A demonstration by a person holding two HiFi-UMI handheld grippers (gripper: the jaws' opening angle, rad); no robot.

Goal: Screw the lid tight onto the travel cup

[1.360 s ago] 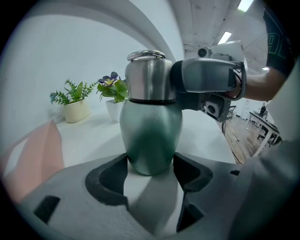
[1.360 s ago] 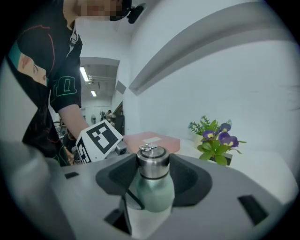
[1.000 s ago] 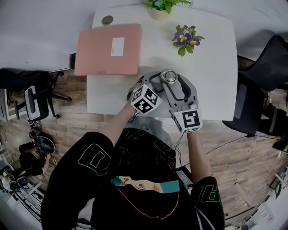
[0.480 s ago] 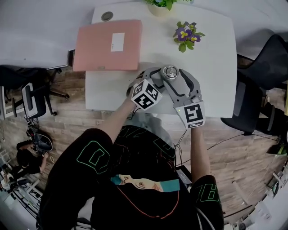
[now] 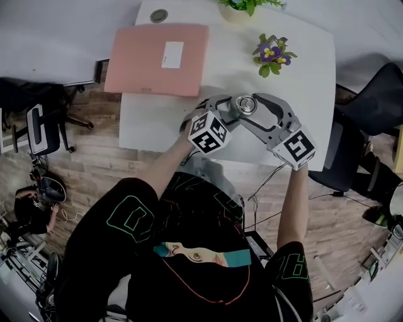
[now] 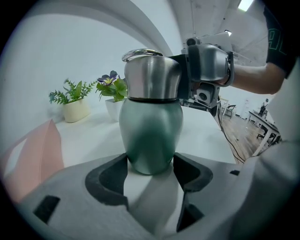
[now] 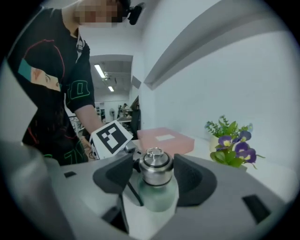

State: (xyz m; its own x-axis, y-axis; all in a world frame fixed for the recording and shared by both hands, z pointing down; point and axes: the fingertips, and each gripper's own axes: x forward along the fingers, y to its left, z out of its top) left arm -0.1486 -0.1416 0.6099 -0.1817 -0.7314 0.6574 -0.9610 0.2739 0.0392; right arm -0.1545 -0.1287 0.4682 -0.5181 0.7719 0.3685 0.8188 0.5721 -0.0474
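Note:
A travel cup with a green body (image 6: pixel 150 136) and a steel lid (image 6: pixel 152 72) stands on the white table (image 5: pixel 302 94). My left gripper (image 6: pixel 150 171) is shut on the cup's lower body, its dark pads pressing both sides. In the head view the lid (image 5: pixel 244 105) shows from above, with the left gripper (image 5: pixel 230 108) coming in from the left. My right gripper (image 7: pixel 156 171) straddles the lid (image 7: pixel 156 164) from the right. Its jaws have just been opening, and a thin gap shows between each pad and the lid. The right gripper (image 5: pixel 253 105) reaches in from the lower right.
A pink flat box (image 5: pixel 157 58) lies at the table's back left. A pot of purple flowers (image 5: pixel 272 53) and a green plant (image 5: pixel 242 7) stand behind the cup. A black chair (image 5: pixel 371 94) is at the table's right. The table's near edge runs just under the grippers.
The right gripper has swung and rolled round the lid, its marker cube moving right and away from the left one. The left gripper and the cup have stayed put.

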